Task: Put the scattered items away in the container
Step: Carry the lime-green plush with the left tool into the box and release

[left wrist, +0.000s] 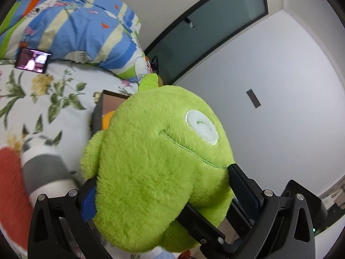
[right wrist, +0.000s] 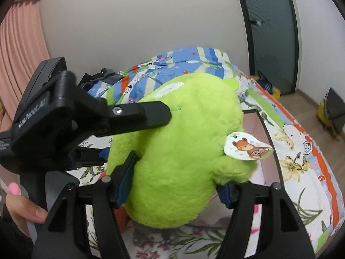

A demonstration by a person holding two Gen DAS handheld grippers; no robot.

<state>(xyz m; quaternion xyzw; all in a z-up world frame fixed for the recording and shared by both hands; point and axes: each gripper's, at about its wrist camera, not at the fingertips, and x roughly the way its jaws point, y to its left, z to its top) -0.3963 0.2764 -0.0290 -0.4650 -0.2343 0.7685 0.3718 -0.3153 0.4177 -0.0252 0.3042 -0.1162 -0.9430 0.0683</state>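
A big lime-green plush toy (left wrist: 159,157) with one white eye fills the left wrist view, held off the bed. My left gripper (left wrist: 163,185) is shut on its lower body, blue pads pressed into the fur. In the right wrist view the same plush toy (right wrist: 183,151) is squeezed between my right gripper (right wrist: 174,185) pads; a bear paper tag (right wrist: 248,149) hangs from it. The left gripper's body (right wrist: 64,116) shows at the left. The dark open box (left wrist: 101,110) sits on the bed behind the plush, something orange inside.
A floral bedsheet (left wrist: 43,99) covers the bed, a striped blue quilt (left wrist: 82,28) bunched at its far end. A lit phone (left wrist: 32,60) lies by the quilt. A red and grey plush (left wrist: 32,172) lies at left. A glass door (right wrist: 273,32) and walls stand behind.
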